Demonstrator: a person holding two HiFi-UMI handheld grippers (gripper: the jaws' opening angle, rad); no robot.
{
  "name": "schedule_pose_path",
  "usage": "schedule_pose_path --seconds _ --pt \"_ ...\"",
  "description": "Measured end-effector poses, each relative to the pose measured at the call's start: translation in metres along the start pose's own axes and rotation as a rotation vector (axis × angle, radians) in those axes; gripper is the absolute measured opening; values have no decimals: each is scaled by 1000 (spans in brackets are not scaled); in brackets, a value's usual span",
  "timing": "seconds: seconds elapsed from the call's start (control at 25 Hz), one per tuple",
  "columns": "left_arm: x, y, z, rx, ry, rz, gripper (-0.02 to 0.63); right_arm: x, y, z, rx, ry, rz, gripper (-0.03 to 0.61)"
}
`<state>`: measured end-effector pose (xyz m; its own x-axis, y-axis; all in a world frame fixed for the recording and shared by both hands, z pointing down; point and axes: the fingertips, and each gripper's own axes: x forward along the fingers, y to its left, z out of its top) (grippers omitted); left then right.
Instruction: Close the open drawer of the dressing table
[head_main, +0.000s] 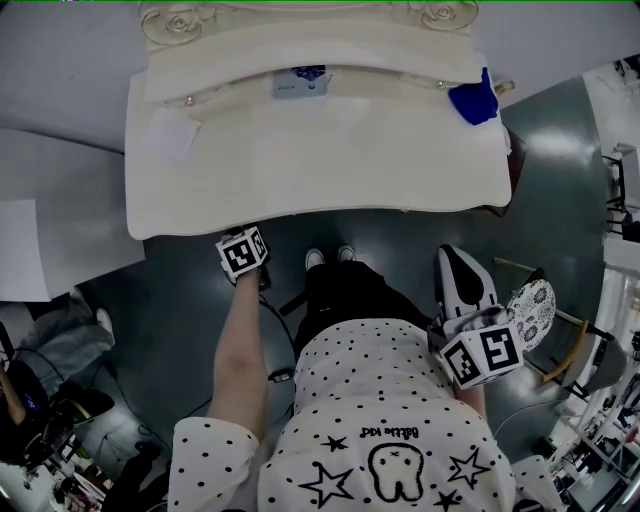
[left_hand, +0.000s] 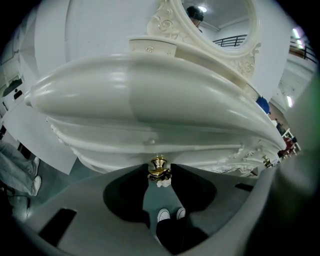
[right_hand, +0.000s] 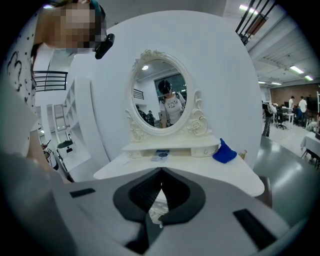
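Drawer (left_hand: 165, 142) front stood just beyond the left gripper (left_hand: 159, 171) fingertips, under the table (left_hand: 150, 85) top. The fingers seemed clamped on its gold knob (left_hand: 159, 164), which filled the gap between them. I judged that the small round knob could slip out if the push went slanted, and the drawer could then jam crooked. Its front faced the fingers and its long axis ran across them, side to side. The right gripper (right_hand: 161, 172), fingers together and empty, hung well back from the table.
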<state>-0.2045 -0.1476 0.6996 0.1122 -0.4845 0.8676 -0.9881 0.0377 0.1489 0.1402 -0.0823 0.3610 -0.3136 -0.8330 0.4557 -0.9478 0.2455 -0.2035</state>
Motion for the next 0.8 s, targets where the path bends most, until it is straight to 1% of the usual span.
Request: schedule_pose_path --seconds 0.16,0.24,0.32,0.44,0.52,0.56,0.72,0.8 --pt "-1 -1 -2 35 15 -23 149 -1 1 -1 1 -4 9 9" --pt "-5 -2 -4 50 22 -28 166 -2 2 -1 1 -8 18 9" --pt "-11 -2 -10 39 23 -32 166 -3 4 -1 2 -13 29 9" --pt "-26 2 -27 10 25 -14 154 -5 8 -1 3 -22 46 9" --pt "-41 8 -36 -7 1 10 53 -5 10 0 5 -30 61 9" --pt "-49 11 -38 -12 -19 21 27 -4 11 0 7 -35 69 9" --pt "-86 18 -36 9 -108 55 12 -5 16 1 18 -46 104 9" --pt "-110 18 -25 27 -168 66 12 -6 19 2 17 -52 121 9"
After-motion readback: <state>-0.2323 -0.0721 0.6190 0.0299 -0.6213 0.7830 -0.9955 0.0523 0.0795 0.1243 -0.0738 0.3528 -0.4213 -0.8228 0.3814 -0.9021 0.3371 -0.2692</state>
